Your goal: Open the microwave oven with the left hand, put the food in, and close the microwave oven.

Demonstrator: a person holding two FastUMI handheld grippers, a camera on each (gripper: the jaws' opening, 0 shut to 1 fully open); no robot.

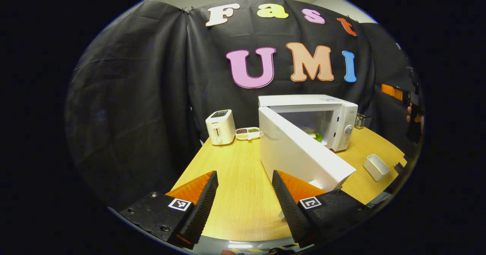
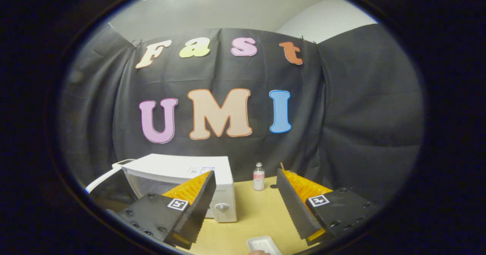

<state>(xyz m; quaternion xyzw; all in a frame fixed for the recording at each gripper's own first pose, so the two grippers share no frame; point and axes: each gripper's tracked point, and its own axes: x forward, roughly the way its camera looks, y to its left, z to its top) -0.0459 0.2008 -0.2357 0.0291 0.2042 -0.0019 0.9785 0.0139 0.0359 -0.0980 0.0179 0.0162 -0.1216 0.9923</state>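
On the wooden table [image 1: 235,194] a white microwave oven [image 1: 341,118] is seen toward the far right in the left gripper view, its door [image 1: 300,152] swung wide open toward the camera. Inside the lit cavity, food [image 1: 317,136] with a green piece is set low near the front; its exact kind cannot be told. Left of the microwave oven, a small divided dish [image 1: 248,133] is placed, and beside that a white toaster [image 1: 220,127] is stood at the far edge of the table. Near the right edge a small white rectangular container [image 1: 376,167] is laid, well apart from the door.

The left gripper [image 1: 245,198] is held low over the near part of the table, its jaws spread wide with nothing between them; the right finger lies just beside the open door's near corner, though contact cannot be told.

Through the right gripper view, the right gripper [image 2: 246,205] is likewise shown with jaws wide apart and empty. Beyond it the microwave oven [image 2: 182,171] is seen from its control side, a knob [image 2: 222,207] facing the camera. A small clear bottle [image 2: 259,176] is stood at the far edge of the table, and a white tray [image 2: 264,244] is placed near the bottom of that view.
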